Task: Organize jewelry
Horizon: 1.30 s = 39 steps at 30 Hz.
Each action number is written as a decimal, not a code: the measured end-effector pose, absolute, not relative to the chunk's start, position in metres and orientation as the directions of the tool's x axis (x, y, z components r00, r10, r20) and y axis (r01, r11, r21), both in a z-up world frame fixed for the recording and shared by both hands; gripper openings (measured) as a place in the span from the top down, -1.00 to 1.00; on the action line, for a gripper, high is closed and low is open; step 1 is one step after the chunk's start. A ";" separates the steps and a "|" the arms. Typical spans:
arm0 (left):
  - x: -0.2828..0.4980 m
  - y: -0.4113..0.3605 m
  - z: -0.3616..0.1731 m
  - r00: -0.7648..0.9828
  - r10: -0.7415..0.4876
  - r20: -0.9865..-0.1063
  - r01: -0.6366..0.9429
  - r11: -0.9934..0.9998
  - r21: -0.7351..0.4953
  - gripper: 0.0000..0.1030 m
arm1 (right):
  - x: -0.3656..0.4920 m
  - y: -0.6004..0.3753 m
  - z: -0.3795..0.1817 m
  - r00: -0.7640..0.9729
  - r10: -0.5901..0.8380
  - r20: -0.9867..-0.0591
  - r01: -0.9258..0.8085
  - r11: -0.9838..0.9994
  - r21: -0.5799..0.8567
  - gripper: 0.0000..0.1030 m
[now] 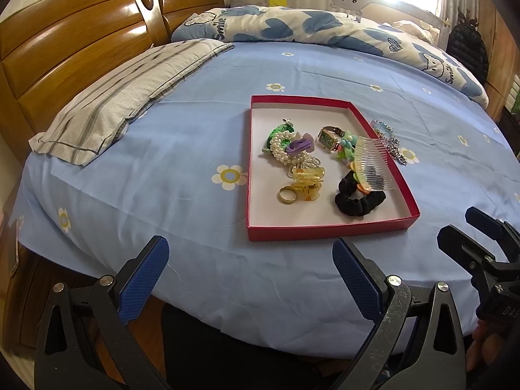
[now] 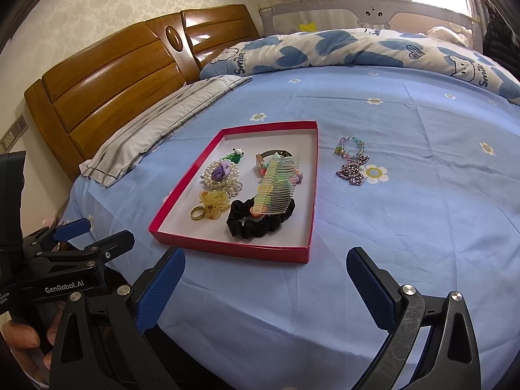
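Both claws, left claw (image 1: 250, 273) and right claw (image 2: 266, 279), gape empty near the bed edge. Chain bracelets (image 2: 352, 162) lie on sheet (image 2: 406, 227), right of red tray (image 2: 234, 250). Risk: loose links slip the pads, or sheet bunches.

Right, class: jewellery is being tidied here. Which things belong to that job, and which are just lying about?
Part of the job:
red box
chain necklace, on the sheet outside the box
watch
gold ring
pearl bracelet
comb
black scrunchie

Just lying about:
pillow
quilt
headboard
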<state>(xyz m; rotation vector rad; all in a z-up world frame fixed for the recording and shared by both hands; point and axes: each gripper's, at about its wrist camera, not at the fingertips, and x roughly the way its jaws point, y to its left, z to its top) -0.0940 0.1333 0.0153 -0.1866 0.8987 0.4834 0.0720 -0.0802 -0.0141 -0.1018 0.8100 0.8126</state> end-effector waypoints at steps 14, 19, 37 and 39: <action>-0.092 0.133 0.016 0.527 0.321 -0.787 -0.475 0.879 0.041 -0.97 | 0.071 -0.080 -0.014 0.413 0.607 -0.679 -0.682 0.700 0.211 -0.96; -0.091 0.133 0.016 0.526 0.323 -0.787 -0.474 0.879 0.045 -0.97 | 0.070 -0.081 -0.014 0.414 0.606 -0.679 -0.683 0.700 0.209 -0.95; -0.093 0.132 0.014 0.524 0.328 -0.786 -0.472 0.880 0.052 -0.97 | 0.070 -0.081 -0.014 0.413 0.606 -0.680 -0.683 0.700 0.208 -0.95; -0.092 0.132 0.014 0.524 0.329 -0.785 -0.472 0.880 0.054 -0.97 | 0.070 -0.081 -0.014 0.414 0.606 -0.679 -0.683 0.700 0.208 -0.95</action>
